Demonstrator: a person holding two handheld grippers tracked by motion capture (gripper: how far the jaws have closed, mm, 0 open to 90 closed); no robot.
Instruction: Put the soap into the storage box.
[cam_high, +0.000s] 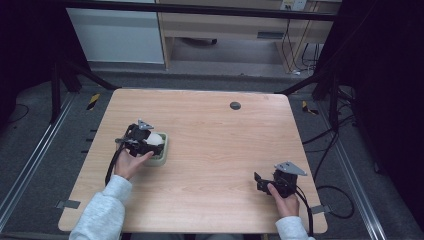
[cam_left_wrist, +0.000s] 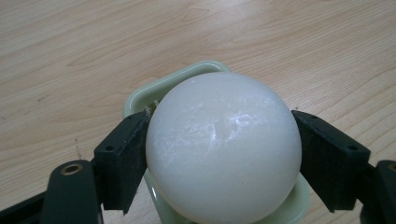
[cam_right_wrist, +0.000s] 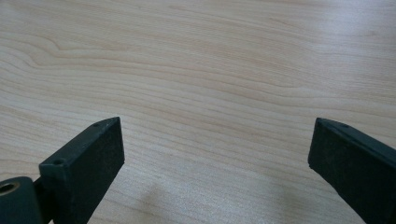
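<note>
Left claw (cam_left_wrist: 223, 154) clamps the white ball (cam_left_wrist: 223, 149) over the green dish (cam_left_wrist: 187, 81); lower squarely before release; right claw (cam_right_wrist: 217, 154) gapes idle above the desk (cam_right_wrist: 196, 56).

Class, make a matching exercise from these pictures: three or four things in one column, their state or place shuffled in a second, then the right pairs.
1. white ball
2. green dish
3. right gripper
4. dark round plug

a. jaws wide apart over bare wood
b. clamped between two black jaws
c. beneath the ball
d. set in the far tabletop

Pairs: 1-b, 2-c, 3-a, 4-d
</note>
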